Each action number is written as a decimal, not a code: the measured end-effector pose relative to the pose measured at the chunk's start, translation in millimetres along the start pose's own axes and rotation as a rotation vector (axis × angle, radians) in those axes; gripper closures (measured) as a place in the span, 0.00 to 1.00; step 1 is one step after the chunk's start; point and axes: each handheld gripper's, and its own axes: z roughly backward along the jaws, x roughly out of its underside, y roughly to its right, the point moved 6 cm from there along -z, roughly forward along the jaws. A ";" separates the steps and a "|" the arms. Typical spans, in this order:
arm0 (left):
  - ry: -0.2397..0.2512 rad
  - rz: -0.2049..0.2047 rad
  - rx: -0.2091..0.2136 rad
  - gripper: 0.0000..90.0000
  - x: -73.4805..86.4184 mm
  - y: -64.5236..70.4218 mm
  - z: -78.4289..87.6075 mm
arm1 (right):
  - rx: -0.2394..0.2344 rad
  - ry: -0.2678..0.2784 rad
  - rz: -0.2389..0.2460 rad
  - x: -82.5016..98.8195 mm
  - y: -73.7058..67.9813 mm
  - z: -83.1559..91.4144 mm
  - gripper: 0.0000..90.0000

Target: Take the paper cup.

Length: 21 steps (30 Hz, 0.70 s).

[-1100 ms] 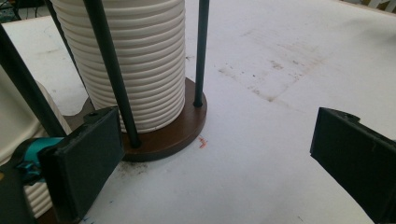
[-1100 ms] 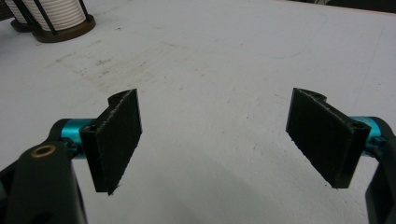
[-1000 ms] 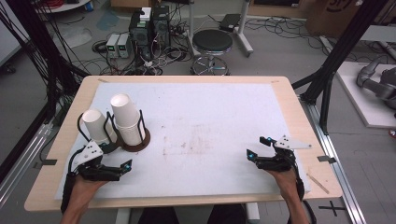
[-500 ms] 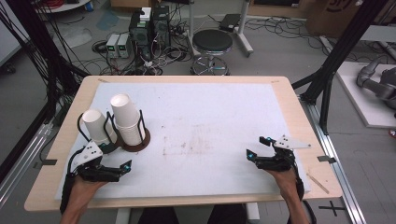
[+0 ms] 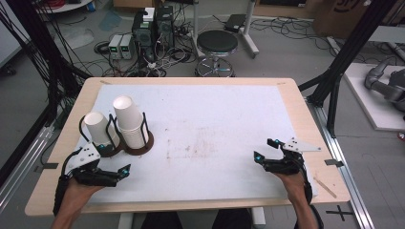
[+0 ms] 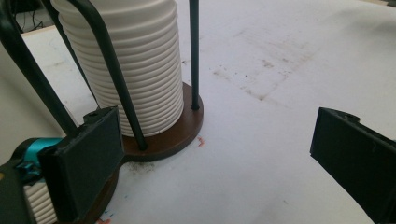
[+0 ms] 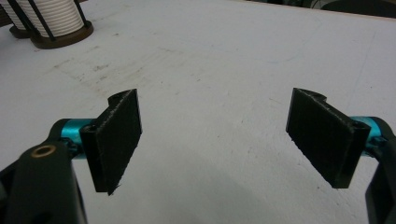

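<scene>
We find the stack of white paper cups point(image 5: 130, 121) seated in a wire holder with a brown base point(image 5: 145, 144) at the table's point(image 5: 296, 102) left side, with a second, lower stack point(image 5: 97, 128) in its own ring just beside it. The left gripper point(image 5: 125, 169) rests near that base, fingers wide apart and empty. The right gripper point(image 5: 264, 151) sits well apart, also spread open with nothing between its fingers.

Risks: a finger point(image 6: 88, 158) may catch a black wire upright point(image 6: 114, 74) instead of a cup, tipping the holder; nested cups may lift together.

In the left gripper view the cup rims are cut off; cup count cannot be determined.
</scene>
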 end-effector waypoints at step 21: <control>0.033 -0.102 0.043 0.03 -75.6 -15.9 38.7 | -0.003 0.004 0.004 -0.8 -0.3 0.0 0.21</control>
